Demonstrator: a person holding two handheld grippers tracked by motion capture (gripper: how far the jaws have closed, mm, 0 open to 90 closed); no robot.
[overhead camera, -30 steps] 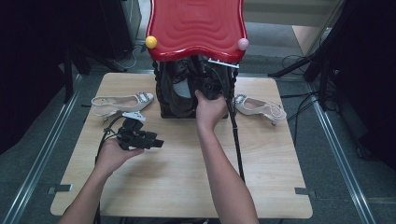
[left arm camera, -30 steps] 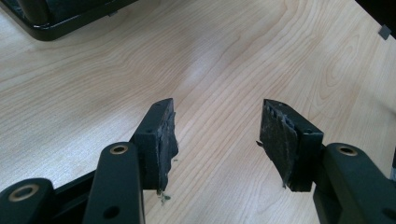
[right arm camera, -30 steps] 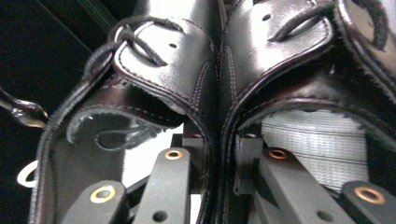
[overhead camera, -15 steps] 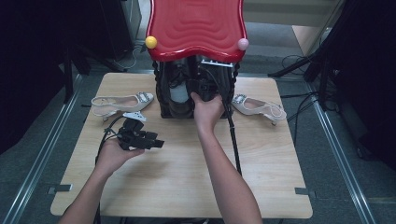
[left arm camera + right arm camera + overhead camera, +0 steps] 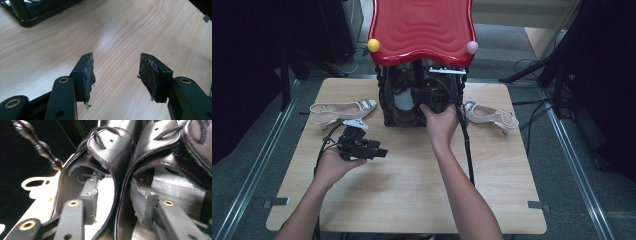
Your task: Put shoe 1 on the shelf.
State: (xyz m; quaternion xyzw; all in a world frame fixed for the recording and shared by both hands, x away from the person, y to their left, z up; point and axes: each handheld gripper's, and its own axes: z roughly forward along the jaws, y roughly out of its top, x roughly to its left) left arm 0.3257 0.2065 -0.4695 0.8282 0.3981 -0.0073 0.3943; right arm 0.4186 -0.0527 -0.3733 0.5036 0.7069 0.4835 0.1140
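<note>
A pair of black leather shoes stands on the low shelf of a rack with a red wavy top. My right gripper reaches in under that top. In the right gripper view its jaws have just been opening. The adjoining side walls of the left shoe and the right shoe stand between them, and the pads are off the leather. My left gripper hovers over the table's near left, open and empty.
One beige heeled sandal lies left of the rack and another lies right of it. A yellow ball and a pink ball mark the red top's front corners. The wooden table is edged by metal rails.
The right hand has shifted only slightly at the black shoes. The left hand and its gripper have stayed where they were.
</note>
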